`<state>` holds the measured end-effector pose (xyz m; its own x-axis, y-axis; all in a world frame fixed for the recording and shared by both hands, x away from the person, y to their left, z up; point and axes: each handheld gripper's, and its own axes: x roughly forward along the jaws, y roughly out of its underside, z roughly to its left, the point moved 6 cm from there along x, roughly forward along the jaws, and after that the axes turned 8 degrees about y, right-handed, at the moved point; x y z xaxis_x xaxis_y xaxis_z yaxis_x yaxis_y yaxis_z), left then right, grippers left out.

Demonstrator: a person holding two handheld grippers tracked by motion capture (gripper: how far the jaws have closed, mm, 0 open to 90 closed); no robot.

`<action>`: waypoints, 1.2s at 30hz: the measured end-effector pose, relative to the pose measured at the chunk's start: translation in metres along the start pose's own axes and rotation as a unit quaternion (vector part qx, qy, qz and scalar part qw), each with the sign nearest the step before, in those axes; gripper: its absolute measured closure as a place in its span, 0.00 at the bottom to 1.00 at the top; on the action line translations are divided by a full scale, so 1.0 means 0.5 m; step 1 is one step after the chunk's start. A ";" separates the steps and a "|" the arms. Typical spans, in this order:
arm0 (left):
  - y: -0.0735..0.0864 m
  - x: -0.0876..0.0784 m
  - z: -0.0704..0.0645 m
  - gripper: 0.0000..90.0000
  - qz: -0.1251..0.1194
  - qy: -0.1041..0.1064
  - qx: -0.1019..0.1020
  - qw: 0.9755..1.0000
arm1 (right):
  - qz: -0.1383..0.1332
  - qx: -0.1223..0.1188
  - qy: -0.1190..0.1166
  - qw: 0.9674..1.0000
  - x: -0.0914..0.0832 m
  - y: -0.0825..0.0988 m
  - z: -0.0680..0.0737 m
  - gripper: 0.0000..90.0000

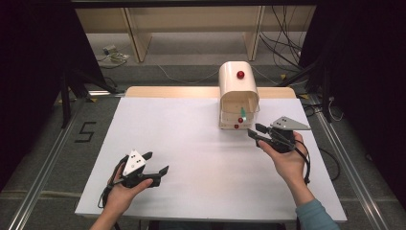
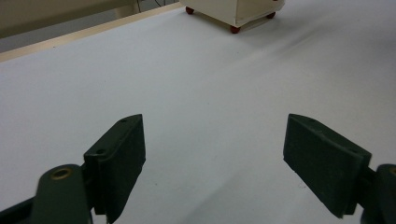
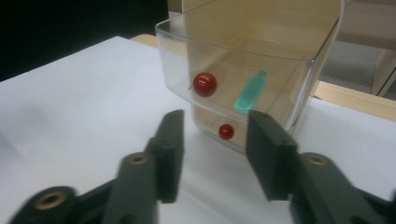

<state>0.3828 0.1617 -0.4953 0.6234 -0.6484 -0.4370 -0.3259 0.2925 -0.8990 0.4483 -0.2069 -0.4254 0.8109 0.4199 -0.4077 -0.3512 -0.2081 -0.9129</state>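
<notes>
The small cream-coloured cabinet with a rounded top and red ball feet stands at the far right of the table, and its clear plastic drawer with a red round knob is pulled out toward the near side. Inside the drawer lies a small translucent green tube-shaped piece, slanting along the drawer floor to the right of the knob. A second red knob sits higher up on the cabinet's curved front, and a lower red knob shows under the open drawer.

The right gripper hovers just near of the drawer front, aimed at it, its jaws drawn fairly narrow with nothing between them; the pads touch neither knob nor drawer wall. The left gripper rests well apart at the near left of the white table sheet, its jaws spread wide and empty over bare surface.

As a judgement: the drawer is already open and the green piece already lies inside, so the placing part looks done. What seems left is to push the drawer shut, for which the narrowed right jaws look well set against the knob. The drawer is not yet closed.
</notes>
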 end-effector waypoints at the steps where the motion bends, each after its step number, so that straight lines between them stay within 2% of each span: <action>1: -0.001 0.001 -0.001 0.23 -0.001 0.000 -0.002 1.000 | -0.006 0.000 0.000 1.000 -0.001 0.000 0.000 0.80; 6: -0.002 0.000 -0.003 0.23 0.001 -0.004 0.000 1.000 | -0.010 -0.020 0.017 1.000 -0.003 0.003 -0.006 1.00; 12: -0.001 0.000 -0.002 0.23 0.006 -0.009 0.001 1.000 | -0.008 -0.029 0.014 0.999 0.005 0.007 -0.002 1.00; 17: 0.002 -0.002 -0.002 0.23 0.009 -0.008 0.001 1.000 | -0.014 -0.020 0.016 1.000 0.010 0.002 -0.003 1.00; 26: 0.003 -0.002 0.000 0.24 0.003 -0.004 -0.003 1.000 | -0.015 -0.013 0.037 0.999 0.038 -0.005 -0.003 1.00; 36: 0.002 0.001 0.000 0.23 0.007 -0.005 0.001 1.000 | -0.009 -0.011 0.042 0.999 0.066 -0.012 -0.001 1.00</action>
<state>0.3828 0.1614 -0.4965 0.6254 -0.6378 -0.4496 -0.3330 0.3028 -0.8930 0.4776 -0.1920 -0.4334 0.8539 0.3486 -0.3864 -0.3258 -0.2209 -0.9193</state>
